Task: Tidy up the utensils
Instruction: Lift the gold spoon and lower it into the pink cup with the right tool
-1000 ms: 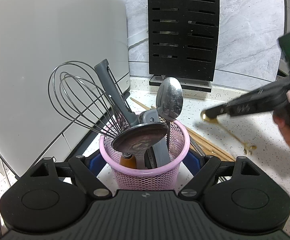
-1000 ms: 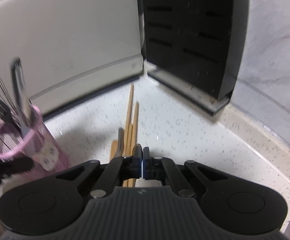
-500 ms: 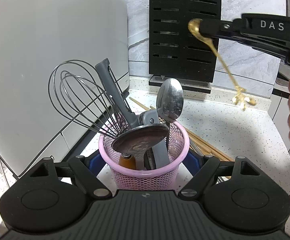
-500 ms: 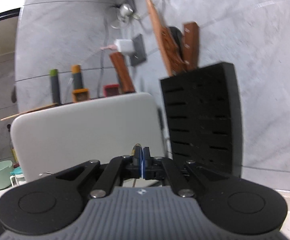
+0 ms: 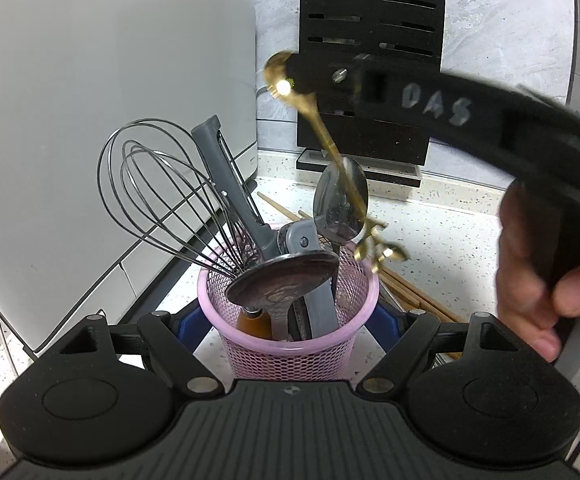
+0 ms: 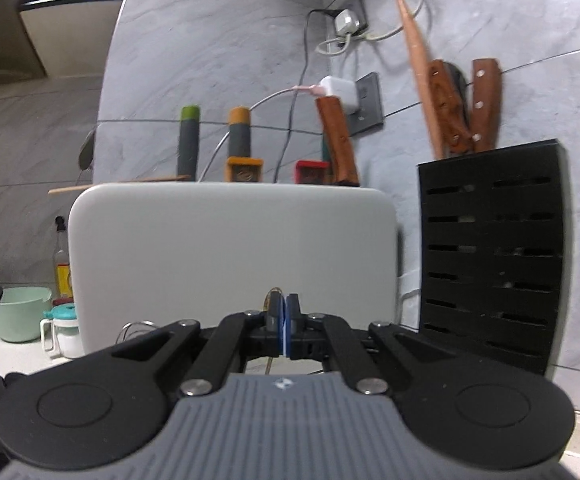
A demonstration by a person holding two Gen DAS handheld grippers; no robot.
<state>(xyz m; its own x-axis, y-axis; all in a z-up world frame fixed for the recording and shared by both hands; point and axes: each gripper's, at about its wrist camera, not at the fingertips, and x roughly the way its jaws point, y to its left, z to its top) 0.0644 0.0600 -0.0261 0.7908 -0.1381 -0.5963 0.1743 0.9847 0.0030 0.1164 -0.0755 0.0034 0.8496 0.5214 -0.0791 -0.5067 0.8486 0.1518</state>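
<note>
In the left wrist view, a pink mesh utensil cup (image 5: 290, 320) is seen between the fingers of the left gripper (image 5: 288, 318), whose blue pads sit against its two sides; these fingers have just been closing, and the cup appears to be clasped and steadied on the speckled surface (image 5: 449, 240). A wire whisk (image 5: 162, 196), a grey-handled tool (image 5: 226, 184), a steel spoon (image 5: 339, 204) and a dark ladle bowl (image 5: 286, 280) already crowd the cup. Above it, a slender gold spoon (image 5: 321, 128) is gripped by its bowl end in the fingers of the right gripper (image 5: 290, 76), the ornate handle hanging down just over the cup's far right rim. Wooden chopsticks (image 5: 409, 292) lie on the surface behind the cup, not yet gathered.

The step is judged to be the drop into the cup. The handle tip should be guided into the free gap at the right of the rim, clear of the steel spoon, and lowered well inside before release; the cup should be kept steady meanwhile.

In the right wrist view, the right fingers are seen clenched together, with only a sliver of gold between them. A white appliance (image 6: 234, 252) and a black knife block (image 6: 489, 264) stand ahead; the cup itself is hidden below the gripper body, so alignment is better judged from the other view.
</note>
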